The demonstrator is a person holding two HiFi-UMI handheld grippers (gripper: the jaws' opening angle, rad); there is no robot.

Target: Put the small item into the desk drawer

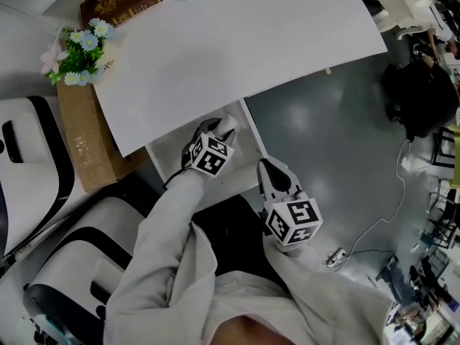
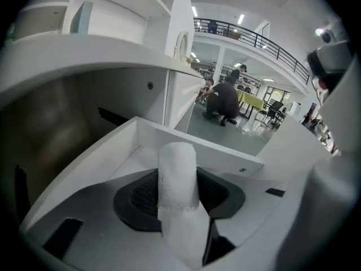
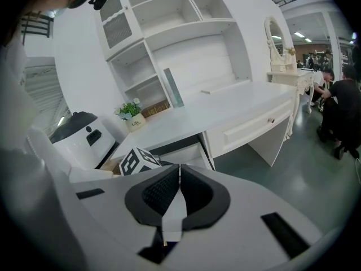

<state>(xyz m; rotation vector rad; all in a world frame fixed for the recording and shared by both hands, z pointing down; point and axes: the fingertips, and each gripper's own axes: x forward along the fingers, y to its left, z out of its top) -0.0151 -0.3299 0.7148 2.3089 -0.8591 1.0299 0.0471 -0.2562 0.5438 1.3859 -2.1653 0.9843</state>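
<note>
A small white gauze roll (image 2: 177, 168) stands upright between the jaws of my left gripper (image 2: 179, 199), which is shut on it. That gripper points down into the open white desk drawer (image 2: 186, 143), the roll hanging just above the drawer's floor. From the head view, the left gripper (image 1: 218, 131) sits inside the drawer (image 1: 171, 153) under the desktop's (image 1: 237, 42) front edge. My right gripper (image 1: 270, 171) hovers right of the drawer over the grey floor. Its jaws (image 3: 179, 174) are shut with nothing between them. The drawer (image 3: 189, 150) lies ahead of it.
A flower pot (image 1: 79, 52) and a brown book (image 1: 122, 0) rest at the desk's back left. A cardboard box (image 1: 86, 142) and a white machine (image 1: 29, 171) stand left of the drawer. A cable (image 1: 374, 228) lies on the floor at right.
</note>
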